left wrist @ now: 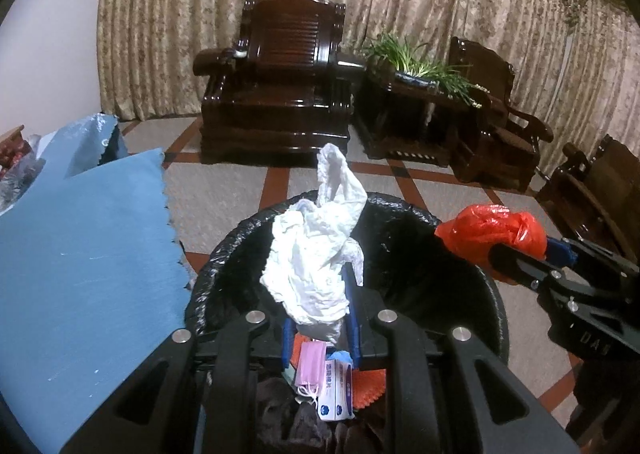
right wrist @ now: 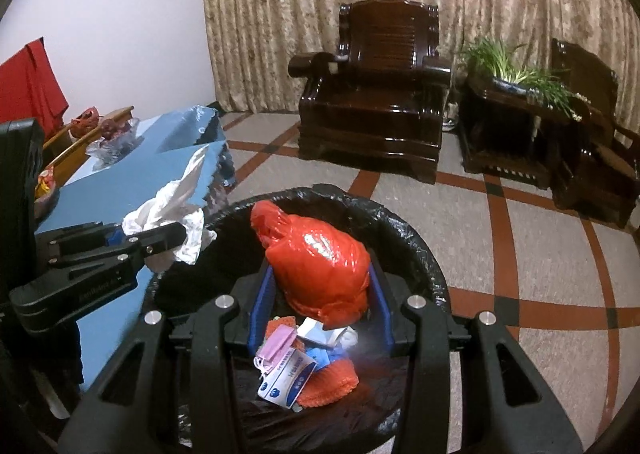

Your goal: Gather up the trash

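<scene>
A black-lined trash bin (left wrist: 492, 294) (right wrist: 420, 254) stands on the floor below both grippers. My left gripper (left wrist: 316, 286) (right wrist: 152, 230) is shut on a crumpled white tissue (left wrist: 316, 254) (right wrist: 168, 210) and holds it over the bin's near side. My right gripper (right wrist: 320, 278) (left wrist: 520, 250) is shut on a bunched red plastic bag (right wrist: 320, 258) (left wrist: 492, 230), held over the bin's opening. Inside the bin lie a pink face mask (left wrist: 312, 370) (right wrist: 276, 346), a small white and blue box (left wrist: 336, 390) (right wrist: 286, 378) and orange netting (right wrist: 332, 382).
A table with a blue cloth (left wrist: 80, 254) (right wrist: 120, 182) stands left of the bin, with bags and a basket (right wrist: 112, 138) at its far end. Dark wooden armchairs (left wrist: 276, 94) (right wrist: 372, 102), a side table with a green plant (left wrist: 416, 66) and curtains stand beyond the tiled floor (right wrist: 520, 254).
</scene>
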`<act>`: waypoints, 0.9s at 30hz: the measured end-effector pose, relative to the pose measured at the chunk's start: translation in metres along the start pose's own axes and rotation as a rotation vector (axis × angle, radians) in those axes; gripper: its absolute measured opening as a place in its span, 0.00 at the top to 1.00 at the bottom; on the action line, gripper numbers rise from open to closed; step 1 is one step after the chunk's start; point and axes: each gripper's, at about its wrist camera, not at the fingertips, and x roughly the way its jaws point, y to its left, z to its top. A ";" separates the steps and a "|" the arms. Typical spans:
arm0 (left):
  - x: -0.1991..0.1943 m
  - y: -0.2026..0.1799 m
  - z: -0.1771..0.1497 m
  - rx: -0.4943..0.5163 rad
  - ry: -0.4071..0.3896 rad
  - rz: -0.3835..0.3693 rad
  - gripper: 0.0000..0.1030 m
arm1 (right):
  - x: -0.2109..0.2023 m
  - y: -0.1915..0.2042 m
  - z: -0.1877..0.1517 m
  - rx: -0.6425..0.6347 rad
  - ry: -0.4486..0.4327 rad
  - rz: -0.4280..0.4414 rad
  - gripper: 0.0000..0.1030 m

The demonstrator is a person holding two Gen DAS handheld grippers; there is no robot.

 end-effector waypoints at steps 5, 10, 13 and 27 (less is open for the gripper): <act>0.020 0.003 0.001 0.010 0.025 0.004 0.78 | 0.027 -0.004 0.002 -0.003 0.019 -0.001 0.60; 0.034 0.005 0.000 0.018 0.050 0.005 0.78 | 0.047 -0.006 0.003 -0.005 0.036 0.003 0.60; 0.038 0.006 0.000 0.019 0.059 0.000 0.77 | 0.056 -0.008 0.004 -0.009 0.049 0.008 0.54; -0.004 0.026 0.001 -0.027 0.004 0.010 0.30 | 0.036 -0.014 0.006 0.028 0.026 -0.011 0.07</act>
